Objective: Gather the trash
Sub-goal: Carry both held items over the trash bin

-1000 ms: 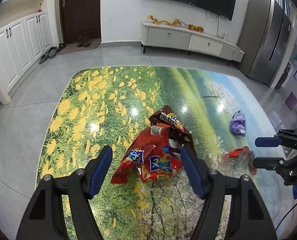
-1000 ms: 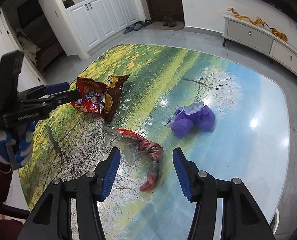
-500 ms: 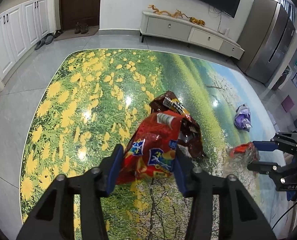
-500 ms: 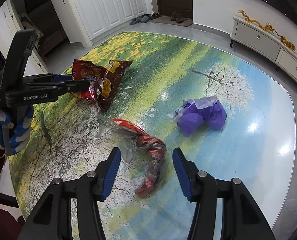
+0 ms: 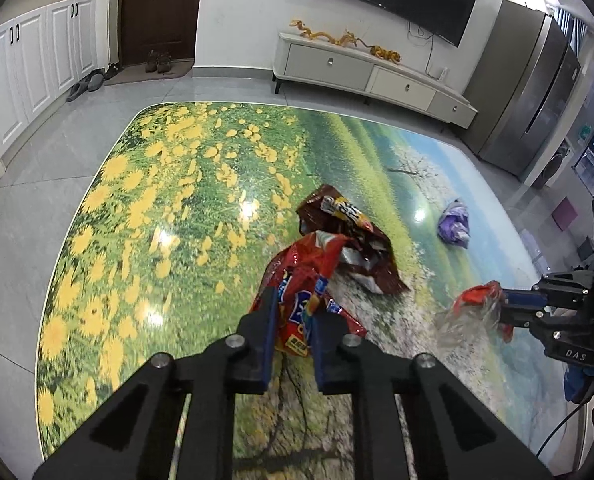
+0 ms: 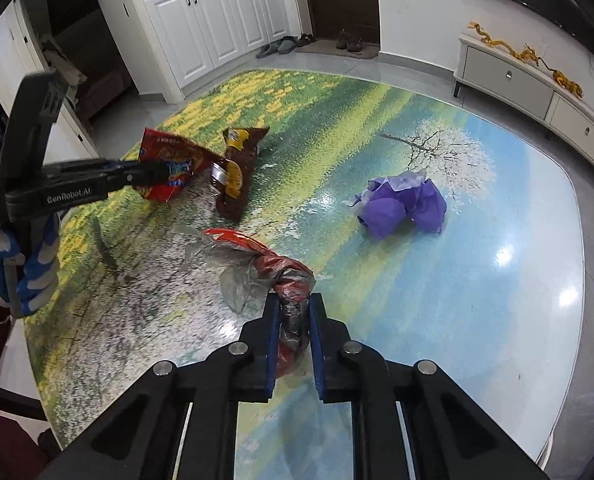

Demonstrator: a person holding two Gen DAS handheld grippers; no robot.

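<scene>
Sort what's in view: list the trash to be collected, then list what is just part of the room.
Trash:
- red crinkled snack bag, in the left tongs
- brown snack bag
- red-and-clear plastic wrapper, in the right tongs
- crumpled purple paper wad

Room:
- shoes
- grey slippers
- golden dragon ornament

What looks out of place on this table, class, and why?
Litter lies across the table: a brown bag lying torn open, and a purple wad crumpled alone. The left gripper grips a creased red bag; the right gripper pinches a twisted wrapper.
</scene>
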